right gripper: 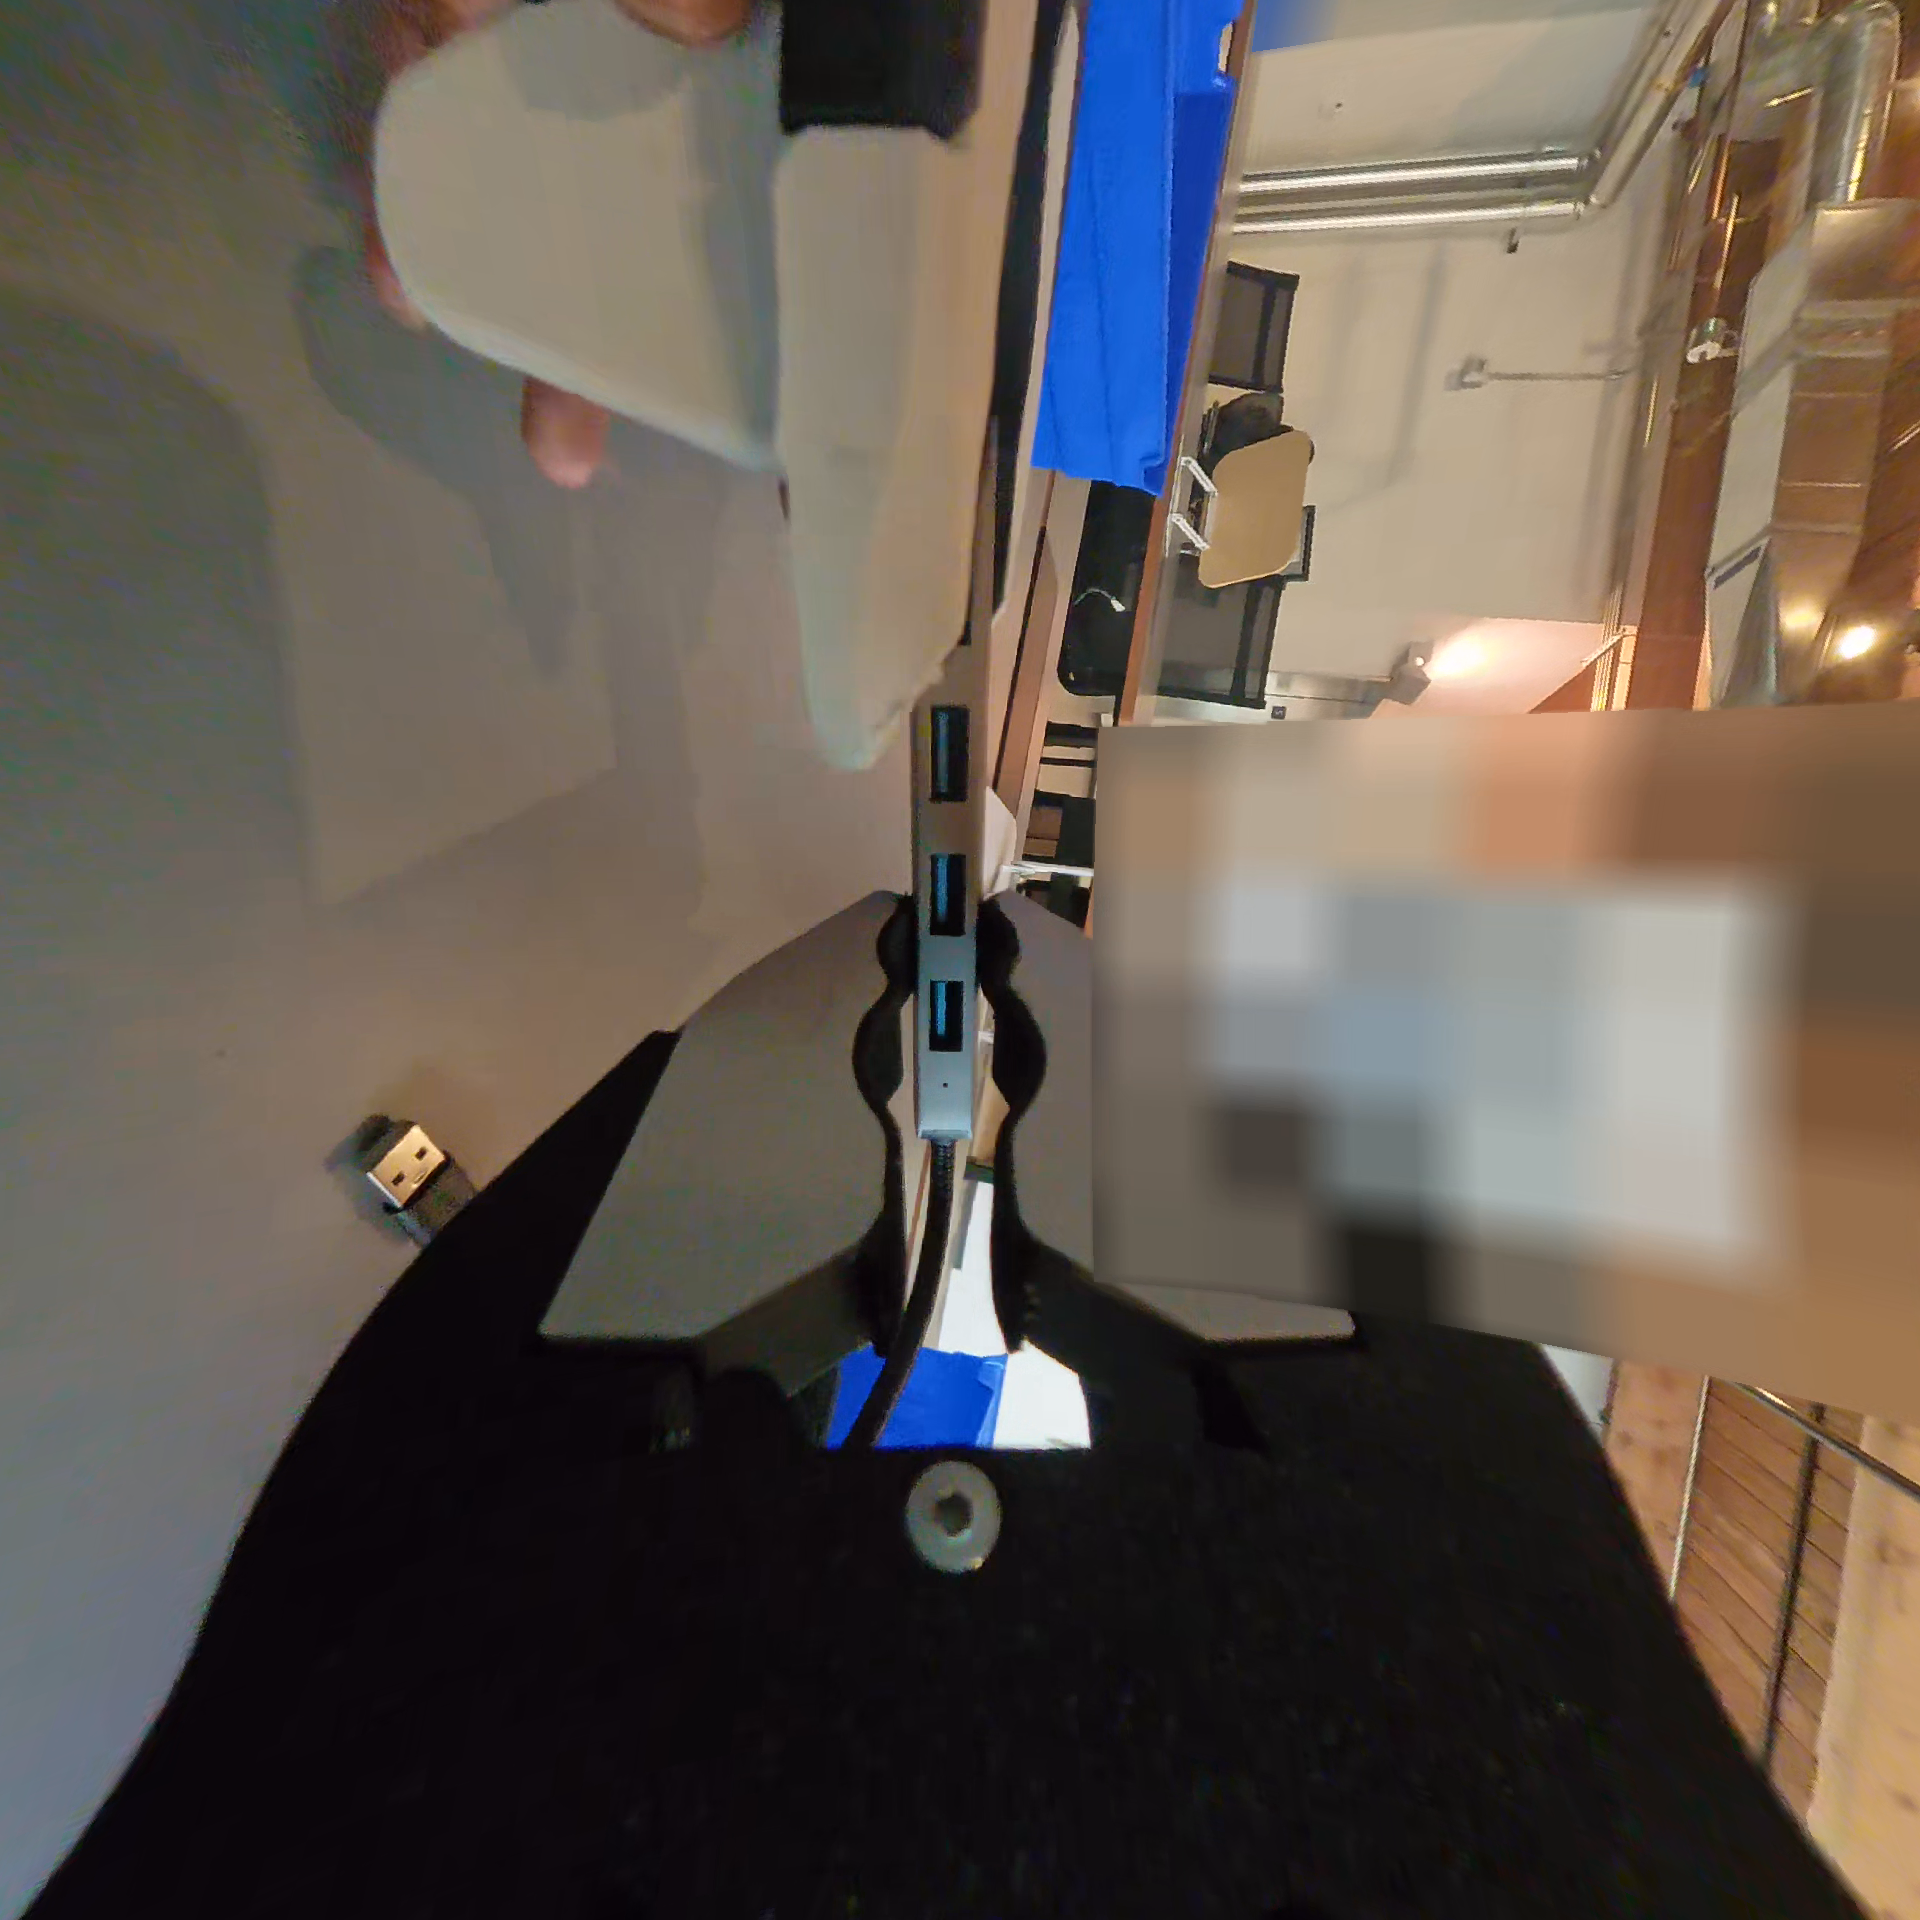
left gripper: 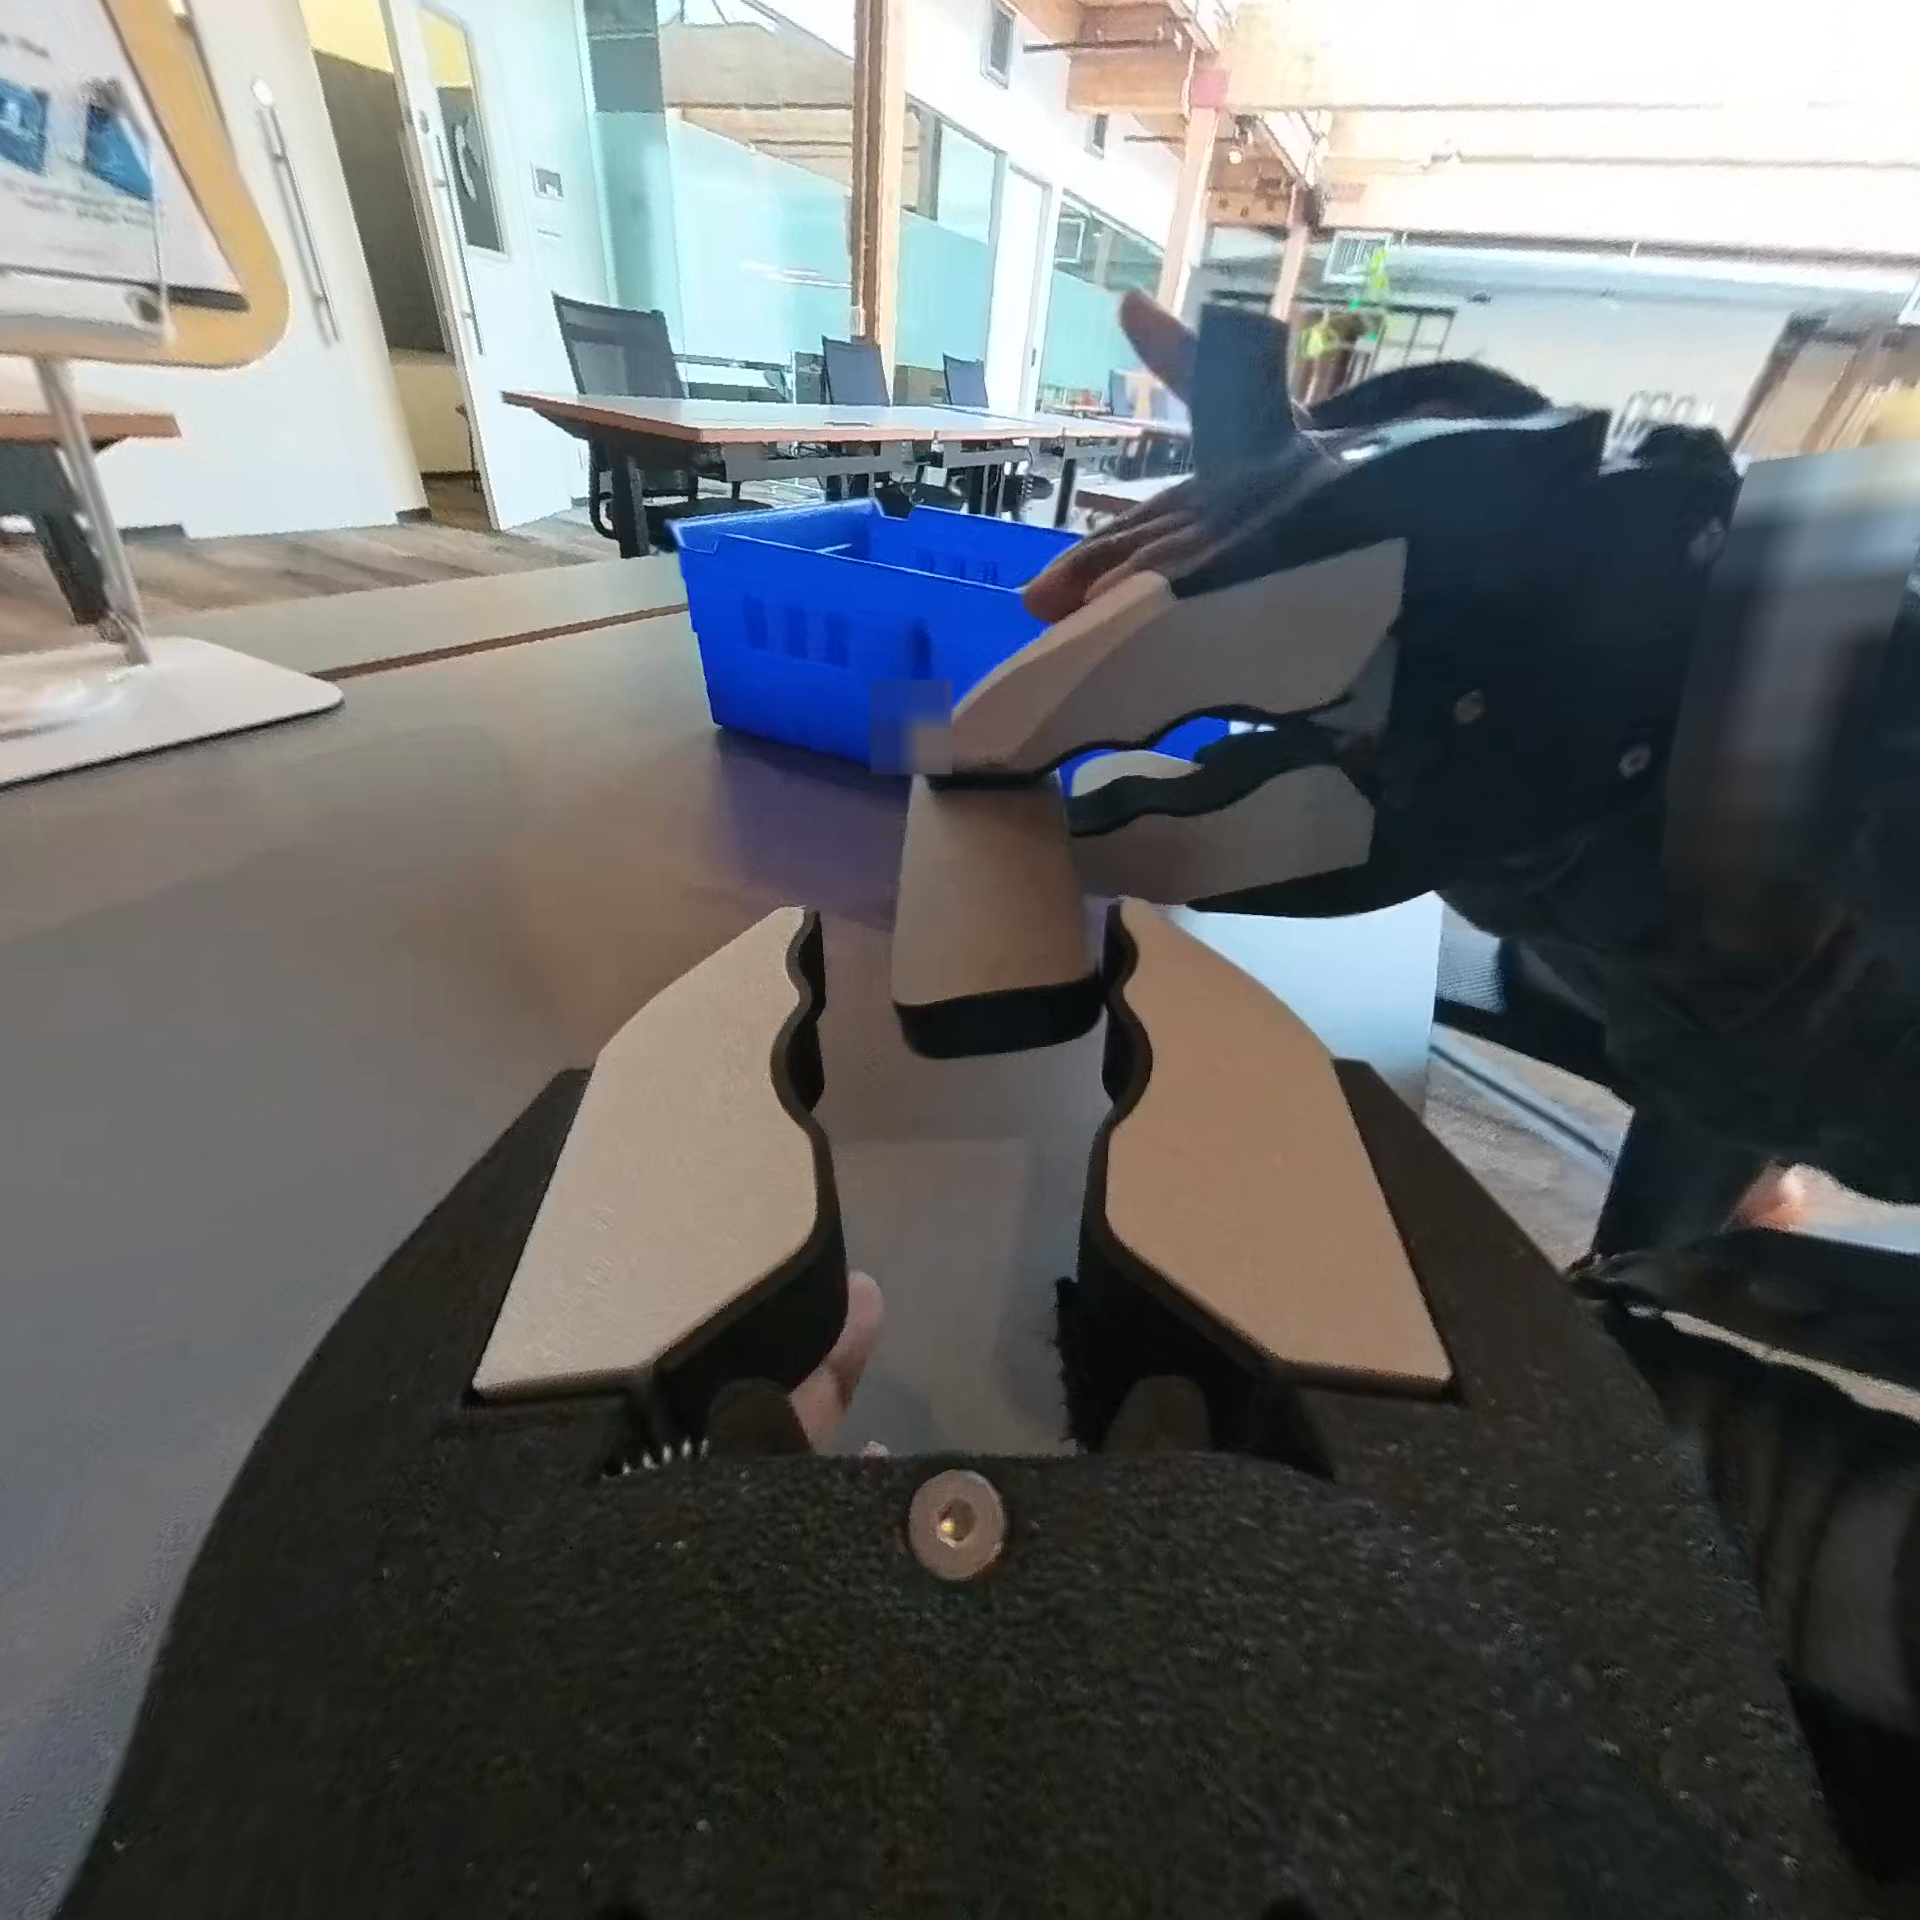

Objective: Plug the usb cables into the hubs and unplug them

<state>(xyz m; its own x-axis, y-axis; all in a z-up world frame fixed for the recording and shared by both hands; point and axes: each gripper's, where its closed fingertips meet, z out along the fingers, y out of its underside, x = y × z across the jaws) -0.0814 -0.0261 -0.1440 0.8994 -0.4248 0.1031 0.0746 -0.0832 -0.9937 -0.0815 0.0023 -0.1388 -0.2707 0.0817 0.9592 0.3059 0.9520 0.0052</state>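
My right hand-held gripper point(right gripper: 940, 1023) squeezes the hub point(right gripper: 943, 935) so its ports face out and it cannot slide. My left hand-held gripper point(left gripper: 961, 1039) is open and holds nothing, ready for a plug point(right gripper: 407, 1169) lying on the worktop point(right gripper: 260, 831).

No writing can be read in either view. The propped display card point(left gripper: 83, 166) at the far left of the counter point(left gripper: 364, 883) bears print, blurred beyond reading.
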